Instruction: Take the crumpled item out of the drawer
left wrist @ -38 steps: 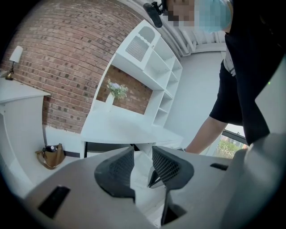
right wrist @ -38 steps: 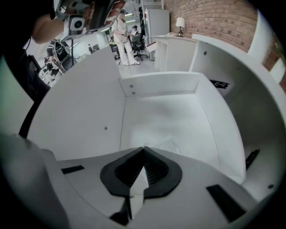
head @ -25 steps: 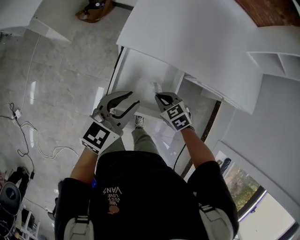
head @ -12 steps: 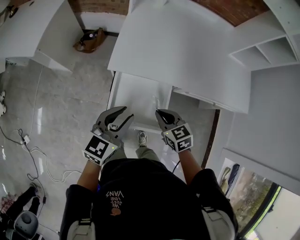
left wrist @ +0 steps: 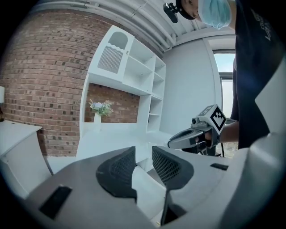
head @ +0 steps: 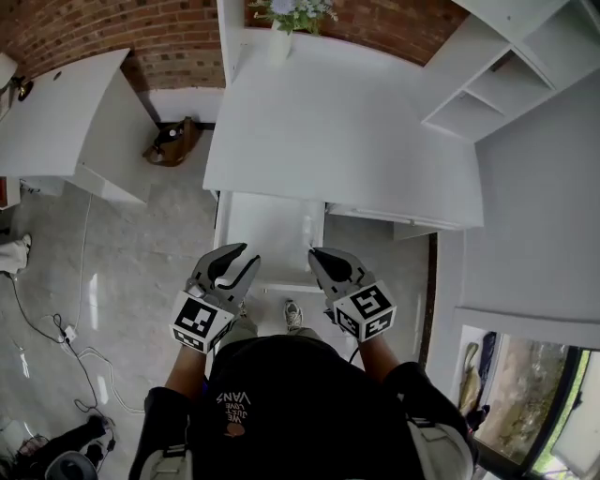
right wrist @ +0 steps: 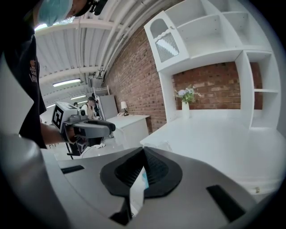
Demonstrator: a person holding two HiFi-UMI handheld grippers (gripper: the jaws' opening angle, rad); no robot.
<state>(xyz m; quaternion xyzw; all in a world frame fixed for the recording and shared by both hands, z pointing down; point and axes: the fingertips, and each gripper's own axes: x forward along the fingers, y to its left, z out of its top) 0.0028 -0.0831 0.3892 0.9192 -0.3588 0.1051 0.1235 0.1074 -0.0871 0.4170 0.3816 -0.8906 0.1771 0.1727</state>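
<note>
A white drawer [head: 267,230] stands pulled out from under the white desk [head: 347,131]. At its right side lies a small pale crumpled thing [head: 307,224], faint and hard to make out. My left gripper [head: 240,259] hovers over the drawer's front left with its jaws apart and nothing between them; in the left gripper view [left wrist: 144,157] only white furniture shows through the gap. My right gripper [head: 317,254] hovers at the drawer's front right, jaws shut [right wrist: 144,157], holding nothing that I can see. Each gripper shows in the other's view: the right gripper [left wrist: 173,142] and the left gripper [right wrist: 108,128].
A vase of flowers [head: 281,26] stands at the desk's back. White shelves [head: 506,75] rise at the right, and a second white desk [head: 66,117] is at the left. A brown bag [head: 173,141] and cables [head: 66,333] lie on the grey floor.
The head view has swung to take in more of the desk, the vase and the brick wall. Both grippers sit lower in the frame, still at the drawer's front edge, jaws unchanged.
</note>
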